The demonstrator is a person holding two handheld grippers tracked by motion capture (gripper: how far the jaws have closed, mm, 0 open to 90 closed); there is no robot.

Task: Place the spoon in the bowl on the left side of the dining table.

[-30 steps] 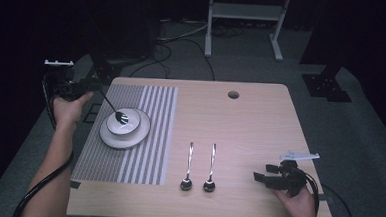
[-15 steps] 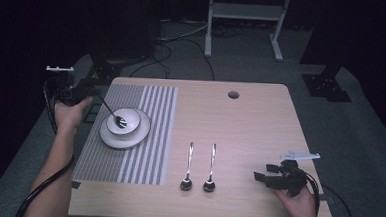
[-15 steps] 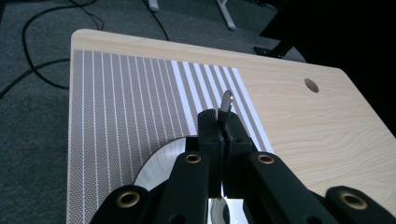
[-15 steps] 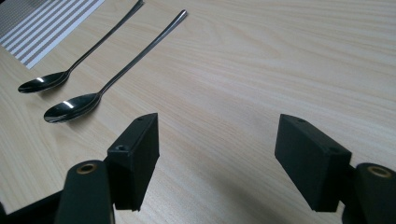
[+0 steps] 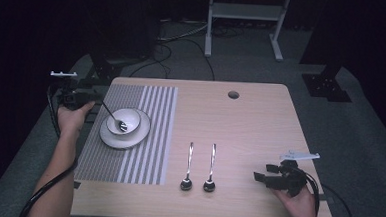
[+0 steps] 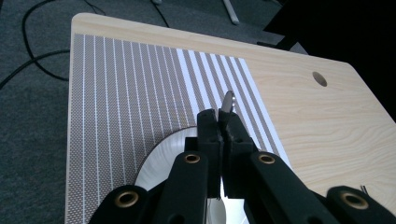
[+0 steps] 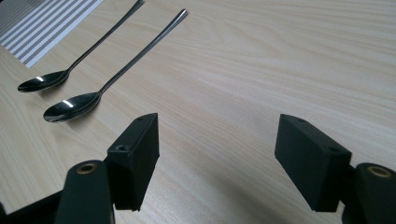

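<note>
Table: I see a light wooden table with rounded corners and a round hole near its far edge.
Floor: grey carpet lies around the table on every side I can see.
Cables: black cables run over the carpet beyond the far edge.
Frame: a pale metal frame stands on the carpet behind the table, its two legs splayed.
Stands: dark bases sit beside the far right corner.
Light: the table is lit; the room behind is black to me.
</note>
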